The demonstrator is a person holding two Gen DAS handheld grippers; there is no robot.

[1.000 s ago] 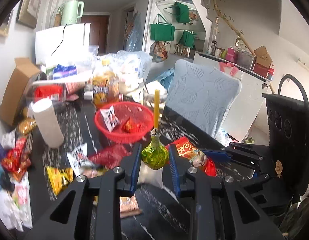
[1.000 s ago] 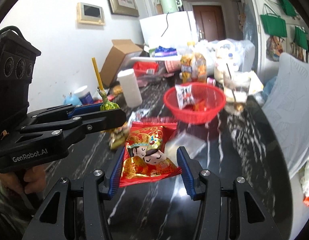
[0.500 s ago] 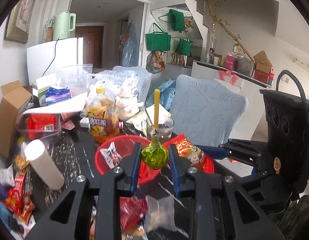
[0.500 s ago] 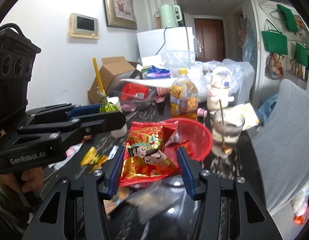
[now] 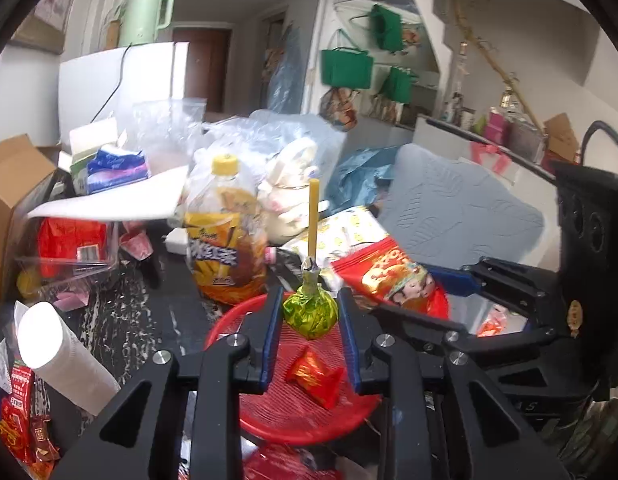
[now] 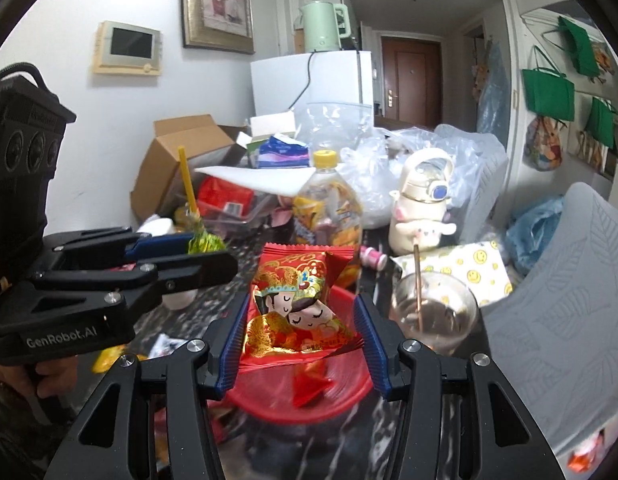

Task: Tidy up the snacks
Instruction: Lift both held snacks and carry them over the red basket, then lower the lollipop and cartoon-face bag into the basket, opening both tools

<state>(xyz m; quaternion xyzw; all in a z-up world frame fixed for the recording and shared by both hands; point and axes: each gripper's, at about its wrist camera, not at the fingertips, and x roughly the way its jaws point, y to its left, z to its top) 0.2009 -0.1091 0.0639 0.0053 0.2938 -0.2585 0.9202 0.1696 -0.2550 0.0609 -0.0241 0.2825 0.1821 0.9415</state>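
Looking along the left gripper (image 5: 310, 316), the left wrist view shows its blue jaws closed on a green-foil lollipop (image 5: 310, 312) with the yellow stick standing upright, and below it the red basket (image 5: 269, 408) with a small red candy (image 5: 315, 376) inside. The right wrist view shows what the other cannot show so well — the whole face of the red snack packet (image 6: 299, 308), printed with two cartoon figures, clamped between the jaws of the right gripper (image 6: 299, 344) above the same basket. It shows also a hand (image 6: 49, 376) holding the left tool, and a glass with a straw (image 6: 433, 316) just beside the basket.

One second ago the basket was well ahead of both grippers; now both held snacks hang over it, and the tea bottle (image 5: 227, 248) stands much nearer. Both grips are unchanged.

The black marbled table (image 5: 121, 320) is crowded: a paper roll (image 5: 65, 356) lies on its side, loose wrappers (image 5: 21, 420) sit at the left edge, and a cardboard box (image 6: 181, 160) is behind. A white fridge (image 6: 313, 80) carries a pale green kettle (image 6: 323, 26) — green bags (image 6: 549, 90) hang on the wall.
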